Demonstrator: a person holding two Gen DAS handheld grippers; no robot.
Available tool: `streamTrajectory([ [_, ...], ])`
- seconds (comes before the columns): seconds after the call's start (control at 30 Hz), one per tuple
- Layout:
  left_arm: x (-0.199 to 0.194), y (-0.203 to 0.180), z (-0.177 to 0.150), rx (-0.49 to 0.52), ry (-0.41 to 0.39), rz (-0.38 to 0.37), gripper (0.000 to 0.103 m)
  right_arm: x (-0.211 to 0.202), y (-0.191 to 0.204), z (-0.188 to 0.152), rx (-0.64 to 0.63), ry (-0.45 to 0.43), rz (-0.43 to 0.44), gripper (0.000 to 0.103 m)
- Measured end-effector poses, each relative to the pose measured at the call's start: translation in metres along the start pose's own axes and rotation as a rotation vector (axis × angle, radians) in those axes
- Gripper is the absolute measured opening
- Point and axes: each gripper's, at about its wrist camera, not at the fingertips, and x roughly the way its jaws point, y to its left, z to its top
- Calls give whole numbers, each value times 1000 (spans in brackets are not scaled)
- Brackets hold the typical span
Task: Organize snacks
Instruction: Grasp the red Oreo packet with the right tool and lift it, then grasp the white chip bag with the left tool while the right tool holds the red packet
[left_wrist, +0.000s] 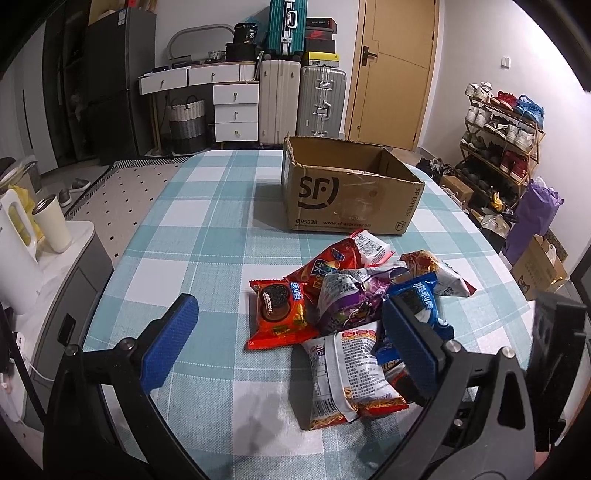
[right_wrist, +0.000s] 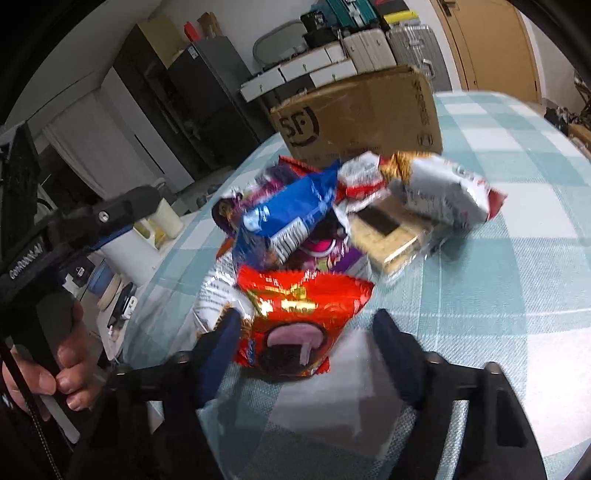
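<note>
Snack packets (left_wrist: 354, 306) lie heaped on the checked tablecloth (left_wrist: 207, 206) toward the near edge of the table, with an open cardboard box (left_wrist: 347, 192) standing upright farther back, apart from the heap.

Left gripper (left_wrist: 291, 347): blue-padded fingers (left_wrist: 170, 343) spread wide, nothing clamped. In the left wrist view the left pad hangs over bare cloth; the right pad overlaps the blue packet (left_wrist: 417, 295) at the heap's right side, and contact cannot be confirmed. A red cookie packet (left_wrist: 280, 314) lies between the two pads, untouched.

Right gripper (right_wrist: 306, 350): jaws partly open. A red packet (right_wrist: 299, 321) sits between the dark pads (right_wrist: 218, 354); the left pad meets its edge, while the right pad stands clear with cloth showing in the gap. No firm grip is evident. Behind it, a blue packet (right_wrist: 284, 218), a white packet (right_wrist: 443, 195) and a clear-wrapped biscuit pack (right_wrist: 391, 236) sit in front of the box. The right wrist view is blurred.

A hand (right_wrist: 70, 358) grips the other tool's handle at that view's left edge.
</note>
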Motion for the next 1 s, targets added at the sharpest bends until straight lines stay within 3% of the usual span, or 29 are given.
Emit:
streamTrajectory([
  [0.07,1,1,0,-4,2,0,100,3,-4,-2,30,17,41,48],
  [0.1,1,2,-1,-2,3,2,100,5,-4,-3,41,25,68,45],
  [0.6,-15,13,-1,12,3,37,100,-29,10,-3,0,-56,56,45],
  [0.8,-6,23,-8,-62,69,-34,100,-46,1,-4,9,-87,35,45],
  [1.0,7,20,-18,-81,124,-58,100,-48,-6,-9,29,-90,35,45],
])
